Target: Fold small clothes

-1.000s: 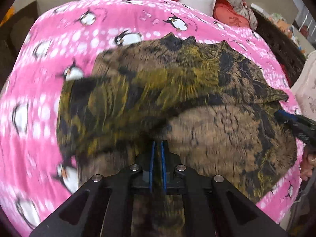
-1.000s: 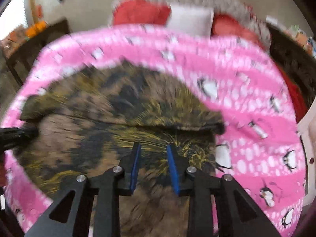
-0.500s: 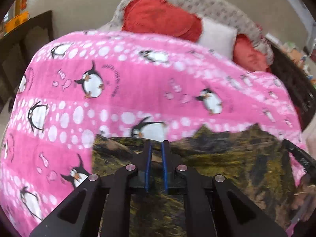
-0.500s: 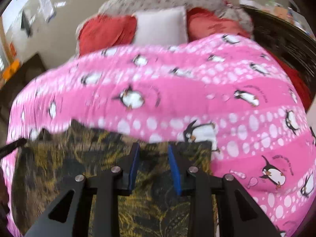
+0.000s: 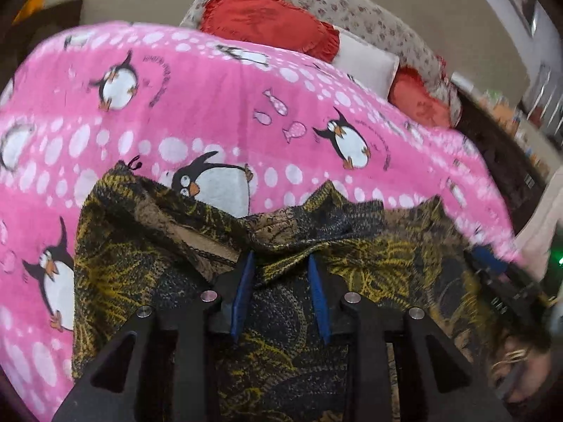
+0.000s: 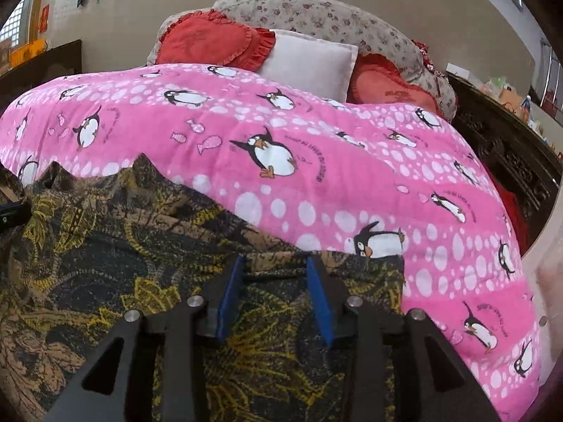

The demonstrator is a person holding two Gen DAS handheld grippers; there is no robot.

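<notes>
Lying doubled over on the near part of the pink blanket (image 6: 316,147), the garment (image 6: 105,263) had one fold made and more left, while the left gripper (image 5: 281,270) and right gripper (image 6: 274,274), jaws just opened, released its folded edge.

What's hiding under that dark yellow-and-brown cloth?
The pink penguin blanket lies under the patterned garment and runs out past its edges. One penguin peeks halfway out. Whatever else lies beneath is covered.
</notes>
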